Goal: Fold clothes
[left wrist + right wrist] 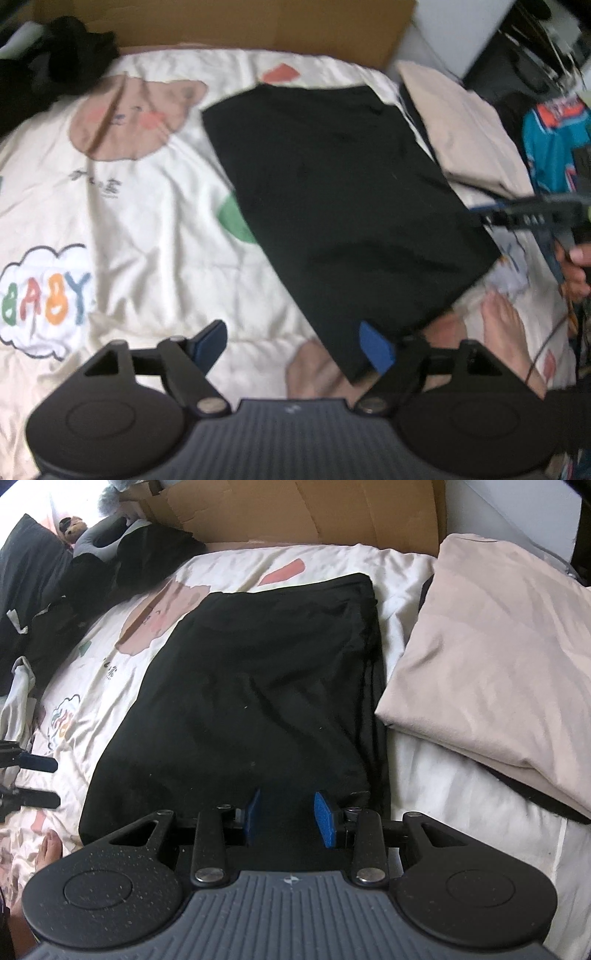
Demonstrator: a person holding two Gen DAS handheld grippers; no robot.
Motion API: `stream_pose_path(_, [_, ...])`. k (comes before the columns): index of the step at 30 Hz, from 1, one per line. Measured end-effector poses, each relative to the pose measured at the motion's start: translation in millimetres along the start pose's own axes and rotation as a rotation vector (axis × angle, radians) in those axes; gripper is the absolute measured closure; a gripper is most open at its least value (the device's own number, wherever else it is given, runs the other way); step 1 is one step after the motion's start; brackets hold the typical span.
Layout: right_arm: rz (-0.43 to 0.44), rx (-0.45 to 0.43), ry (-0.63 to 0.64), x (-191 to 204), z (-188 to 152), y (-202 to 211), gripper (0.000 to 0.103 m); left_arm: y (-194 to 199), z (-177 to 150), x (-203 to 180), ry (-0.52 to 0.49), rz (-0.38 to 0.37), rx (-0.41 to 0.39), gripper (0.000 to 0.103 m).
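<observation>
Left wrist view: the left gripper point(295, 341) stands wide apart, empty, its right blue pad touching the near corner of the folded black cloth garment point(343, 206) that lies flat on the cream cartoon-print bed cover point(122, 206) — 2 bare feet point(511, 332) show nearby.

Right wrist view: the right gripper point(289, 818) is partly spread over the garment's point(251, 686) near edge, gripping nothing; a folded beige cloth point(495, 657) lies just beside.

Before me lies a bed under a cream cartoon-print quilt point(147, 221). Flattened brown cardboard point(295, 513) lines the far edge; a pale wall point(454, 29) stands far right, daylight entering far left.
</observation>
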State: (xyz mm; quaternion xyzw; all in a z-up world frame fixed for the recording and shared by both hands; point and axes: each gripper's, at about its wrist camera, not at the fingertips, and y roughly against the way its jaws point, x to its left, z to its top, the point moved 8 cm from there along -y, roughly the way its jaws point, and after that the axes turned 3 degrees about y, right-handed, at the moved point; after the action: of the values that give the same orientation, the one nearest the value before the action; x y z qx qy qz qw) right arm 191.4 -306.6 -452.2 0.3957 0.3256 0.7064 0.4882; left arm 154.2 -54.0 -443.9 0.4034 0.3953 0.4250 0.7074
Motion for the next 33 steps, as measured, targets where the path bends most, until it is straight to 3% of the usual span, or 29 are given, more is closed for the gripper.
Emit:
stream_pose_path(10, [0.024, 0.013, 0.025, 11.3, -6.9, -4.7, 0.064, -27.8, -16.7, -34.3, -0.139, 0.034, 0.065, 0.022])
stream_pose_path(21, [0.041, 0.016, 0.034, 18.1, -11.5, -9.2, 0.064, -47.3, -15.4, -49.6, -0.248, 0.127, 0.034, 0.026])
stream_pose_path(24, [0.038, 0.022, 0.039, 17.3, -14.0, -10.6, 0.064, -45.4, -16.1, -50.4, -0.283, 0.144, 0.026, 0.033])
stream_pose_path(26, [0.027, 0.03, 0.042, 15.3, -16.1, -12.6, 0.064, -43.9, -18.5, -49.2, -0.3, 0.149, 0.028, 0.045])
stream_pose_path(33, [-0.013, 0.065, 0.045, 5.9, -26.5, -18.9, 0.064, -29.5, -24.1, -51.6, -0.37, 0.134, 0.02, 0.071])
